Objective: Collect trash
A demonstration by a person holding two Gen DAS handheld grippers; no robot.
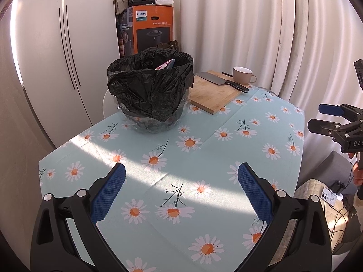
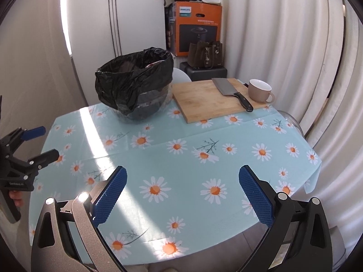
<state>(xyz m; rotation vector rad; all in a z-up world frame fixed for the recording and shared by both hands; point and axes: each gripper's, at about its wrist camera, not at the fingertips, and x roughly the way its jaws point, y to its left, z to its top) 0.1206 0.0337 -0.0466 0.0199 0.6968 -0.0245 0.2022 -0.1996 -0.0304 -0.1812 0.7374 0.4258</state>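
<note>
Both grippers hung above the near part of the daisy-print tablecloth (image 1: 204,122), and neither held anything. The left gripper (image 1: 181,176) had its blue-padded jaws spread wide over the cloth, nothing between them. The right gripper (image 2: 182,179) was the same, jaws released and empty.

The trash bin (image 2: 136,86), a clear container lined with a black bag (image 1: 145,79) folded over its rim, stood on the far side of the cloth. Something pink and white (image 1: 164,64) showed inside the bag, just under the rim; I couldn't make out what it was.

Just beside the bin, to its right, lay a wooden cutting board (image 2: 211,104), its corner close to the bin's wall. A cleaver (image 2: 229,89) rested flat on the board, black handle pointing away from the bin. A beige cup (image 2: 259,90) stood upright at the board's far right corner, well apart from the bin. Behind the bin, an orange box (image 1: 150,30) stood against the white curtain (image 1: 249,34).
</note>
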